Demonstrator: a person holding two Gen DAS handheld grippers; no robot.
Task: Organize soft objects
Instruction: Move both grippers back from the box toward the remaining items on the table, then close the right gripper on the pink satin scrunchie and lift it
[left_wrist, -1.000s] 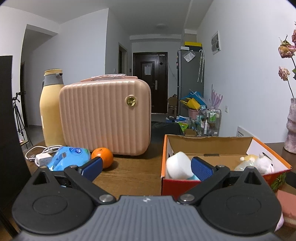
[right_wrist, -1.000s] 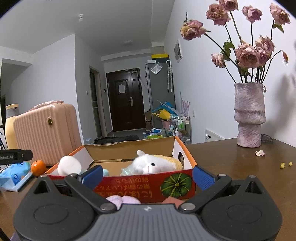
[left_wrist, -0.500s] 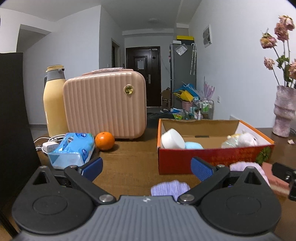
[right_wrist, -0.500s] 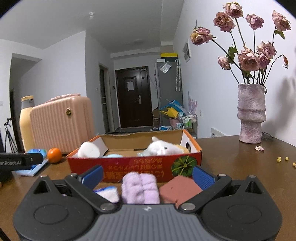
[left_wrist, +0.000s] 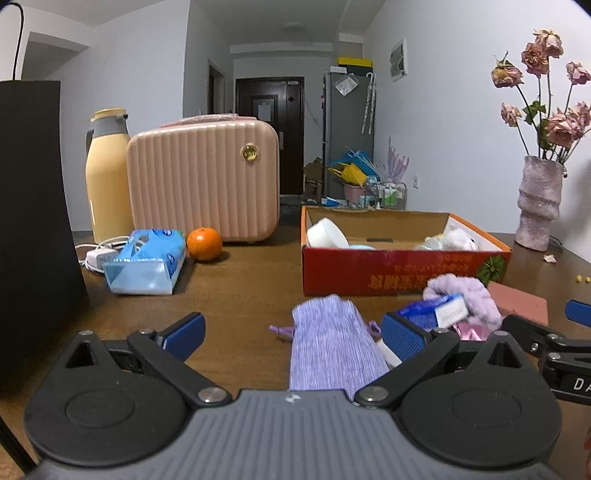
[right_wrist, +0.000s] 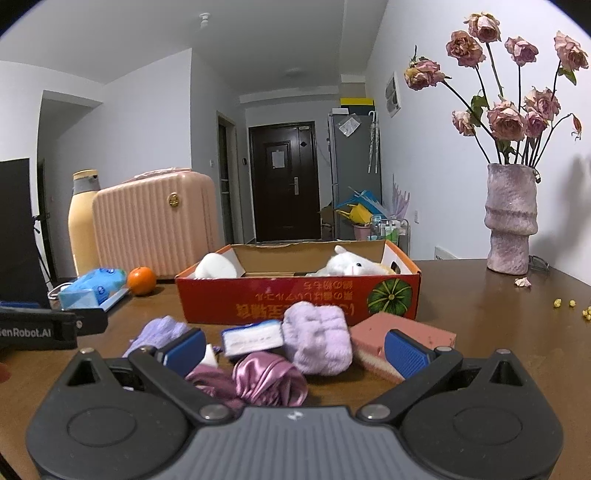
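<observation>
Both tongs, left (left_wrist: 291, 334) and right (right_wrist: 293, 350), gaping, empty | my soft pile near red box (right_wrist: 295, 295), its print inverted, unreadable | left rig reads "enRobot.AI".

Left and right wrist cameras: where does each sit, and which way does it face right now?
Left wrist: on the left gripper, low over the table, facing the red box; purple pouch between its open fingers.
Right wrist: on the right gripper, facing the same box; satin cloth ahead, fingers open.
Shared: box, pouch, pink suitcase, orange.
</observation>
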